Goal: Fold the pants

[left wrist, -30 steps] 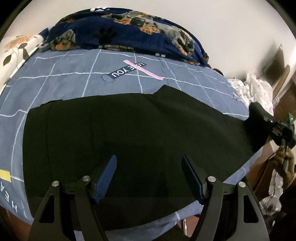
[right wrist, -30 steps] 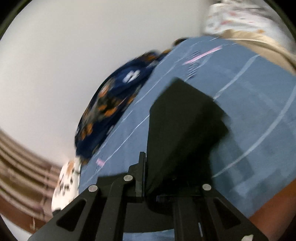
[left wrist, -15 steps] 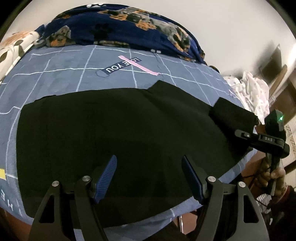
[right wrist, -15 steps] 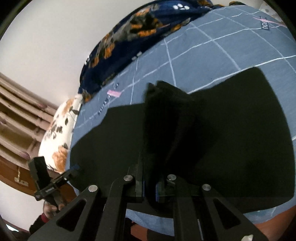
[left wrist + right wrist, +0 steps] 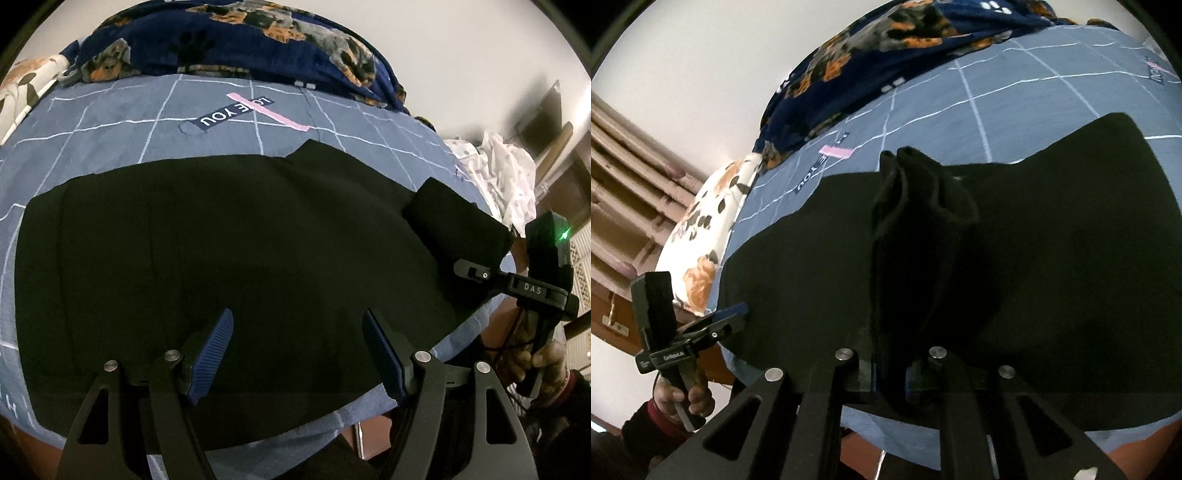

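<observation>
Black pants (image 5: 240, 240) lie flat across the bed (image 5: 122, 110). The left gripper (image 5: 297, 354) hovers wide, empty. The right gripper (image 5: 890, 373), jaws just easing apart, pinches a pants fold at the bed's edge.

Black pants (image 5: 229, 251) lie spread flat across the blue grid-lined bed (image 5: 122, 110). The left gripper (image 5: 297, 350) hangs over their near edge at 6 o'clock, jaws apart, empty. At 3 o'clock, the right gripper (image 5: 469, 269) meets a folded-over end.
</observation>
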Available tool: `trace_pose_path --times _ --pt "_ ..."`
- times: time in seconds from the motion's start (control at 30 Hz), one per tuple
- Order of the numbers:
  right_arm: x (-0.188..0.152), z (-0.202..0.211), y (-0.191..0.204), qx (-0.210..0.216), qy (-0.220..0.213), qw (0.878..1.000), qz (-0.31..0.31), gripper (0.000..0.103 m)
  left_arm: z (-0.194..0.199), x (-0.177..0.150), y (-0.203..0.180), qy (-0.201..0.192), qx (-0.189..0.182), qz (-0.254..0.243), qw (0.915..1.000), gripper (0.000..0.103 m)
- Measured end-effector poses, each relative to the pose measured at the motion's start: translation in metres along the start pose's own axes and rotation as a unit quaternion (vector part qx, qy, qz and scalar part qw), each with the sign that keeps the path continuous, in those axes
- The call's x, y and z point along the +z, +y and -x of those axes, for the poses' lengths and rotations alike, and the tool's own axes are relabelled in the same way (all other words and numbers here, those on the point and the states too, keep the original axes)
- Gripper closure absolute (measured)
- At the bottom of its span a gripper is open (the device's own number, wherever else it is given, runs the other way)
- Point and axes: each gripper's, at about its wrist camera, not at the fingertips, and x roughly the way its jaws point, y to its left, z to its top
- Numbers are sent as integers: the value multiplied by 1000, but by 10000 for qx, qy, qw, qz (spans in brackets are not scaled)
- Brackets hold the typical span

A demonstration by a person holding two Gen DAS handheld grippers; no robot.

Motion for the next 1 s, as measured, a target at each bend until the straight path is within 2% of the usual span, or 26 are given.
trace_pose_path --times 0.23,0.4,0.57,0.63,0.73,0.8,0.9,1.0 --pt "-3 -7 6 222 27 9997 -9 68 -4 -2 1 86 -1 13 10000 30" --pt "-7 -12 9 651 171 9977 -106 40 -5 -1 1 92 -5 18 10000 30" --pt "-9 -17 15 970 388 9945 -95 24 -4 -2 2 89 8 33 10000 29" --pt "-9 -18 14 1196 451 9916 -187 23 -4 -2 3 92 9 40 9999 29" --pt "-8 -17 3 1767 552 9809 -591 23 -4 -1 4 98 4 58 9999 29" --pt "-8 -10 -8 2040 413 9736 -941 23 -4 -1 5 95 8 61 9999 29" --pt "-6 3 -27 2112 165 9685 -1306 23 -4 -1 6 82 -36 73 9999 29" --pt "-3 17 -37 1858 2 9743 -1273 23 1 0 2 23 -217 -25 9998 29"
